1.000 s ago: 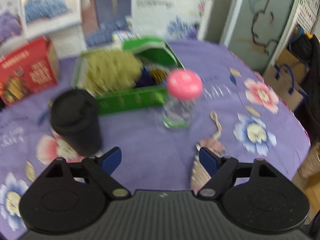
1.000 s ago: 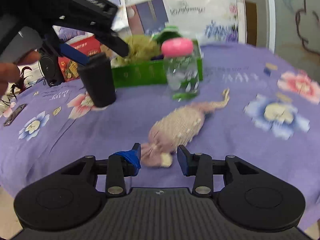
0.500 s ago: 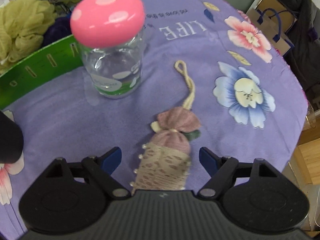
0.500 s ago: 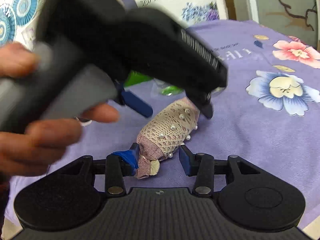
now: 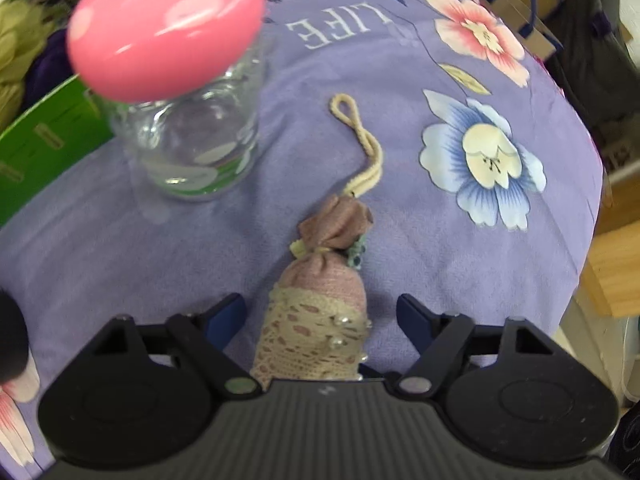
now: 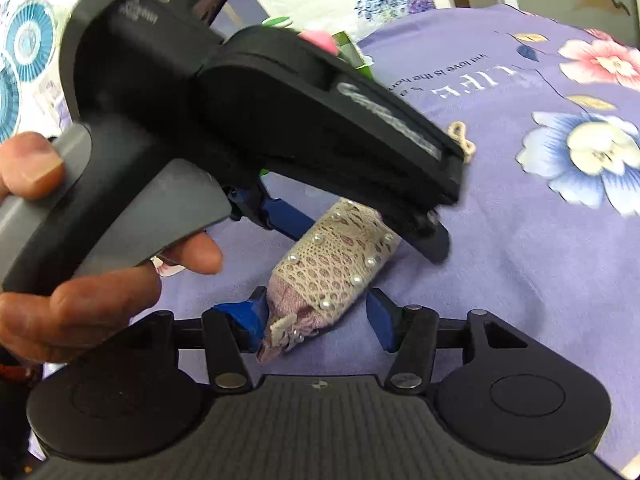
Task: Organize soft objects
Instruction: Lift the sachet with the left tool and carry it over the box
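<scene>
You are handing the lace sachet over from one tool to the other: it lies on the purple flowered tablecloth, near the glass jar with the pink lid. Your right gripper has just been opening; its jaws stand apart around the sachet's near end, the left pad touching or nearly so, the right one clear. Your left gripper has just been closing, jaws apart either side of the lace, not yet pressing. Next, close the left squarely on the body, then draw the right away.
</scene>
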Action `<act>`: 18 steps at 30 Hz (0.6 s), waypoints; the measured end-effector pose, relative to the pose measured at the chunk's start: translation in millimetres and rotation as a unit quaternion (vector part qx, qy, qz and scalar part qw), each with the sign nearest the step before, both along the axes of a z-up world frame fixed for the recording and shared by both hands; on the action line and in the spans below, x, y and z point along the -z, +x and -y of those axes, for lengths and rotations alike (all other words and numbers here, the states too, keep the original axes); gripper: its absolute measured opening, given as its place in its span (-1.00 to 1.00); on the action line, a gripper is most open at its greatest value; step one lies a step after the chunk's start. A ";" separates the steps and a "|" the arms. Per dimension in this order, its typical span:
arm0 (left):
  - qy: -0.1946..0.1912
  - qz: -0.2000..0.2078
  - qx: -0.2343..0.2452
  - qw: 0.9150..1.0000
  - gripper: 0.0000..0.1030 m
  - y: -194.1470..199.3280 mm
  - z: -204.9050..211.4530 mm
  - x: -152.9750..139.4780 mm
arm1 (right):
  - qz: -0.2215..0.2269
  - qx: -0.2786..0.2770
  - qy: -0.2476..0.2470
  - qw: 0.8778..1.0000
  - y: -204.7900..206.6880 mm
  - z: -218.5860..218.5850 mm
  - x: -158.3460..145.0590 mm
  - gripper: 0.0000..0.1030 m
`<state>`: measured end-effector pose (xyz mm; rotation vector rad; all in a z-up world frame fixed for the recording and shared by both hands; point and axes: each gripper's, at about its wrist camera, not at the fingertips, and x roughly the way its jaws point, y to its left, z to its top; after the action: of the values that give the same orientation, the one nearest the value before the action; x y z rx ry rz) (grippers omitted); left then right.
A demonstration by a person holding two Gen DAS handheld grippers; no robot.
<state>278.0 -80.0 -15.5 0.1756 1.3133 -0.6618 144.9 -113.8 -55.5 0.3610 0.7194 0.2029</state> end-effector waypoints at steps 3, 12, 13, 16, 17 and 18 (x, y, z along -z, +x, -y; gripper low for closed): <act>0.006 0.004 0.013 1.000 0.08 0.5 -1.2 0.8 | -0.006 -0.035 -0.054 0.998 9.2 -13.4 -3.5 -0.20; -0.077 0.009 -0.051 0.996 -0.30 -2.7 -52.1 -21.3 | 0.060 -0.151 -0.189 0.968 -5.6 -30.5 -12.0 -0.40; -0.092 0.014 -0.050 0.994 -0.30 -9.0 -56.9 -30.8 | 0.074 -0.157 -0.206 0.963 -14.2 -32.4 -18.2 -0.39; -0.126 0.036 -0.053 0.990 -0.29 -25.7 -67.1 -61.9 | 0.106 -0.166 -0.229 0.953 -35.7 -35.2 -45.5 -0.39; -0.134 0.044 -0.057 0.988 -0.29 -28.6 -70.8 -73.0 | 0.115 -0.170 -0.233 0.951 -39.5 -34.8 -55.0 -0.39; -0.139 0.051 -0.063 0.987 -0.29 -28.2 -74.4 -85.1 | 0.123 -0.174 -0.232 0.949 -41.3 -34.1 -65.5 -0.38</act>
<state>249.8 -5.7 69.6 -0.0991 1.1111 -0.7120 103.7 -79.8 10.1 -0.2437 0.5578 0.3947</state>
